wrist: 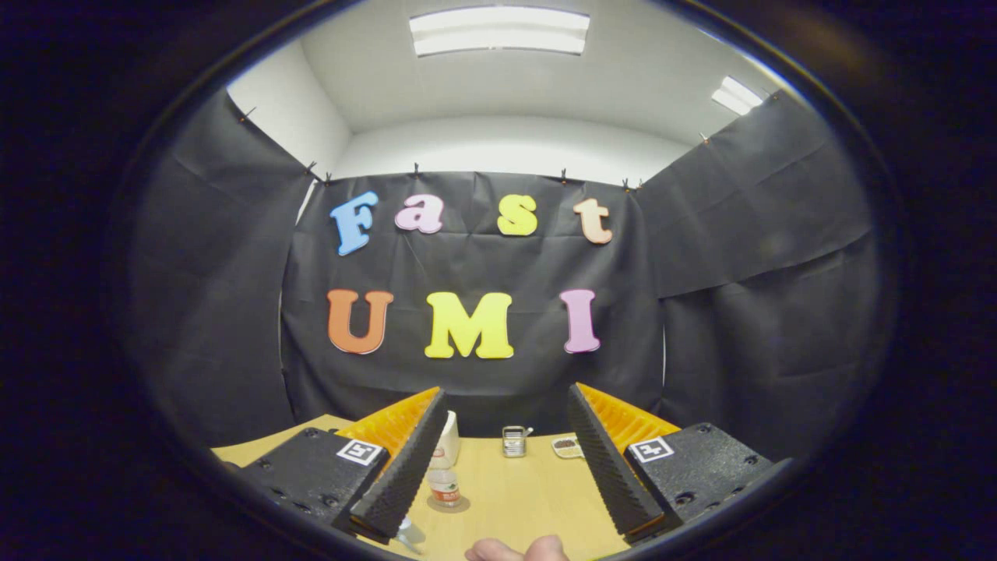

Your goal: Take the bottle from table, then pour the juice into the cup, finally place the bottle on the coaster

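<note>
Gripper (498,475) fingers spread wide, holding nothing. Bottle (445,485) stands upright on its coaster (461,506), just ahead, beside the left finger; cup (448,440) beyond it.

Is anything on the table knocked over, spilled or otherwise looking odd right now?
Nothing stands out. The bottle stands upright on the table just ahead of the open gripper, beside one finger. A small cup and a coaster sit beyond, undisturbed, with no spill visible.
</note>
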`<state>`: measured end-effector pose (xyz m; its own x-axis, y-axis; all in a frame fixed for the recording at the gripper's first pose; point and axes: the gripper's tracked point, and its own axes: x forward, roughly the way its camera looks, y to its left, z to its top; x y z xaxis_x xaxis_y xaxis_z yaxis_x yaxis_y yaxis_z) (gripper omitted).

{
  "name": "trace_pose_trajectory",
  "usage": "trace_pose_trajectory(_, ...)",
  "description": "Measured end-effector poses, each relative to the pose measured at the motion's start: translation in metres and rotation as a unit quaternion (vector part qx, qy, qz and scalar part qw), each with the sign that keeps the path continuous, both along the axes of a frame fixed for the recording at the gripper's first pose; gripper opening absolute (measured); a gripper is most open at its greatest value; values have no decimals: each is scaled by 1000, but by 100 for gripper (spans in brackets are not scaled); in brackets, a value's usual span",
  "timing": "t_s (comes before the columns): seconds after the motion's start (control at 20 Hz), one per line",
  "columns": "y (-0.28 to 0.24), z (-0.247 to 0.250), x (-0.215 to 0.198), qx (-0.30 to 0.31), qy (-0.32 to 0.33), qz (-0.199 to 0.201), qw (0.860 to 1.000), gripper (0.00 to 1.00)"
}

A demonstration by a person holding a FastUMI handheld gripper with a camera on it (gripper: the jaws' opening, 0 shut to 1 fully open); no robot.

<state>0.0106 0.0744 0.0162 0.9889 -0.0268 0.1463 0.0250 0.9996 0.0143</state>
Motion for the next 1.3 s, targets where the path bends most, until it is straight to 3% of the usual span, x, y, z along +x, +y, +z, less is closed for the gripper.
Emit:
trace_pose_trajectory(0.25,26,-11,-15,-18,22,22,999,99)
trace_pose_trajectory(0.55,26,-22,-12,18,43,23,999,99)
trace_pose_trajectory(0.85,42,-52,12,15,85,45,995,100)
trace_pose_trajectory(1.3,41,-59,28,29,97,38,994,100)
